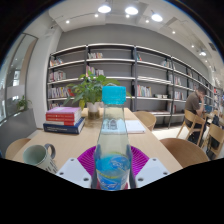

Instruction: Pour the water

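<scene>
A clear plastic water bottle (113, 140) with a blue cap and blue label stands upright between my fingers. My gripper (113, 168) is shut on the bottle, with the magenta pads (88, 158) pressing its lower body on both sides. The bottle appears held above the wooden table (150, 136). A grey-green mug (38, 156) stands on the table, to the left of my left finger and close to it.
A stack of books (63, 119) lies at the far left of the table, with a potted plant (91, 90) beside it and white papers (128, 125) behind the bottle. Wooden chairs (186, 150) stand at right. Bookshelves (130, 75) line the back wall; a person (194, 103) sits far right.
</scene>
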`<action>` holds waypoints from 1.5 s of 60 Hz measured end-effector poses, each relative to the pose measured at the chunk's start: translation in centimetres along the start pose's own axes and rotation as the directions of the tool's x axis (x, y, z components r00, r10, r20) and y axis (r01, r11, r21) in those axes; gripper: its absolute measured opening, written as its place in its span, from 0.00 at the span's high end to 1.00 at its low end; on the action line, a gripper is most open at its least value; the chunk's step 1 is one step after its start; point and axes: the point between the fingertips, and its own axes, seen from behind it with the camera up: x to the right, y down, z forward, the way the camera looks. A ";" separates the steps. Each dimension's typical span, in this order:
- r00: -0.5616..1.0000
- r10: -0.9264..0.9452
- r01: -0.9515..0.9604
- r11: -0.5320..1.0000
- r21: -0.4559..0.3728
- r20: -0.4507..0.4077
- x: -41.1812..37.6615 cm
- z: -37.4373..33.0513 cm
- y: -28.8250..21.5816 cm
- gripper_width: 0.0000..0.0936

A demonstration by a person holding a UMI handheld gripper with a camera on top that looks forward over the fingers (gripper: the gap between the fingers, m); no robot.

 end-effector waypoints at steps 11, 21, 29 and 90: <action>1.000 -0.001 0.000 0.997 -0.071 -0.009 0.2 -0.3 0.4 0.42; 0.996 -0.018 0.002 0.984 -0.177 -0.089 1.3 -3.6 2.8 0.09; 0.994 0.002 -0.036 0.955 -0.295 -0.113 0.0 -9.5 6.4 0.09; 0.999 0.042 -0.048 0.962 -0.269 -0.026 -15.1 -26.0 -8.0 0.08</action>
